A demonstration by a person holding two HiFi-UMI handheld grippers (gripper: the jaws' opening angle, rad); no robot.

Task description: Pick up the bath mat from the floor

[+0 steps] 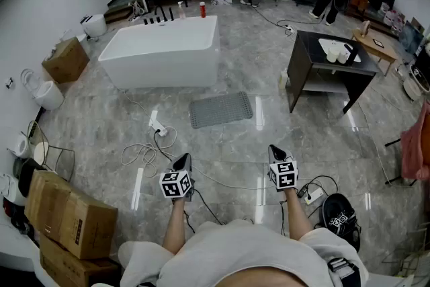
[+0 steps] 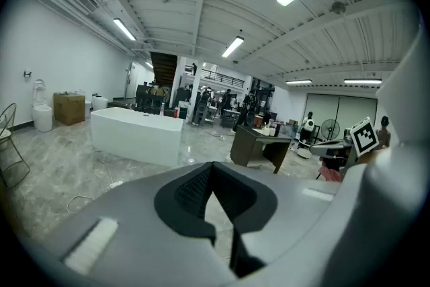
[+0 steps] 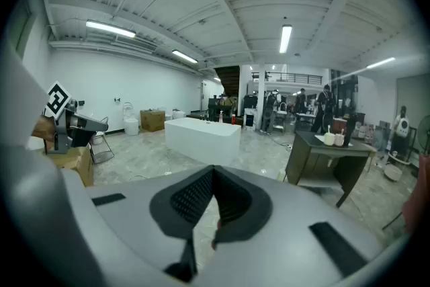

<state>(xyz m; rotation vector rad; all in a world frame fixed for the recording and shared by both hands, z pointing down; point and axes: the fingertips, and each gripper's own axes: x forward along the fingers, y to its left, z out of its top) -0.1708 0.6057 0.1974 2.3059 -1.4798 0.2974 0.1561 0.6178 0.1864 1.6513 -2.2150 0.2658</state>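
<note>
A grey studded bath mat (image 1: pixel 220 109) lies flat on the marble floor in front of the white bathtub (image 1: pixel 161 50), in the head view. My left gripper (image 1: pixel 182 160) and my right gripper (image 1: pixel 275 151) are held side by side well short of the mat, both pointing toward it. Each has its jaws shut with nothing between them. In the left gripper view my left gripper (image 2: pixel 213 179) shows closed dark pads, and the bathtub (image 2: pixel 138 134) stands far ahead. The right gripper view has my right gripper (image 3: pixel 213 183) equally closed and empty. The mat is hidden in both gripper views.
A white power strip with a coiled cable (image 1: pixel 156 138) lies on the floor left of the mat. A dark desk (image 1: pixel 327 68) stands at the right. Cardboard boxes (image 1: pixel 70 222) are stacked at the near left. More cables and a black device (image 1: pixel 339 215) sit near my right side.
</note>
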